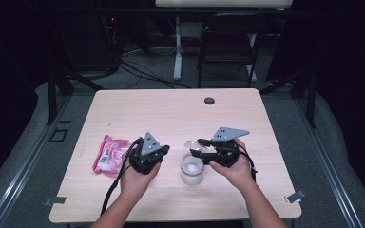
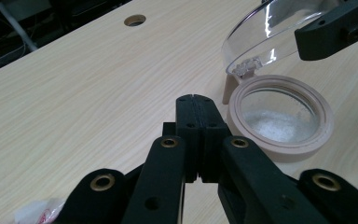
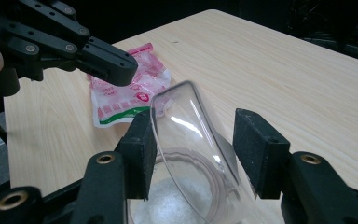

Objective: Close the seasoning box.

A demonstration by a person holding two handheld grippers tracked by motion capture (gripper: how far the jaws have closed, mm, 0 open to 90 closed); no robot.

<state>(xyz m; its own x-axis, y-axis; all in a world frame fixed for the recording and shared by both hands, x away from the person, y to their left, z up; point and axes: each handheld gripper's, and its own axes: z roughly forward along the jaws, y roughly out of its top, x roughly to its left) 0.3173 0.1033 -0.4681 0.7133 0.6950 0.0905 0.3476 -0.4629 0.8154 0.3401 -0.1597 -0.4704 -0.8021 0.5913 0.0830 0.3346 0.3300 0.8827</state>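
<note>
Near the front centre of the wooden table (image 1: 171, 114) we find a small clear jar (image 1: 192, 169) with a beige rim and a layer of white granules inside. From the jar, our left gripper (image 1: 153, 153) sits at about nine o'clock, and our right gripper (image 1: 203, 144) at about one o'clock, slightly above the jar.

Left gripper: clenched on nothing. In the left gripper view its two jaws are pressed flat together with no object between them, their tips just short of the jar's beige rim (image 2: 279, 116).

Right gripper: spread apart around the jar's clear hinged lid (image 3: 191, 135). In the right gripper view the lid stands raised and tilted between the two jaws; its edge meets the left-hand jaw, while a gap shows on the other side. We cannot tell whether the lid is pinched or merely propped. The left gripper view shows the same lid (image 2: 270, 37) lifted above the open mouth, attached by a beige hinge post at the rim, with one black jaw of the right gripper against its upper edge.

At nine o'clock from the left gripper, a pink and white sachet (image 1: 110, 153) lies flat on the table, apart from both grippers. A dark round grommet (image 1: 209, 100) sits at twelve o'clock, near the far edge.
</note>
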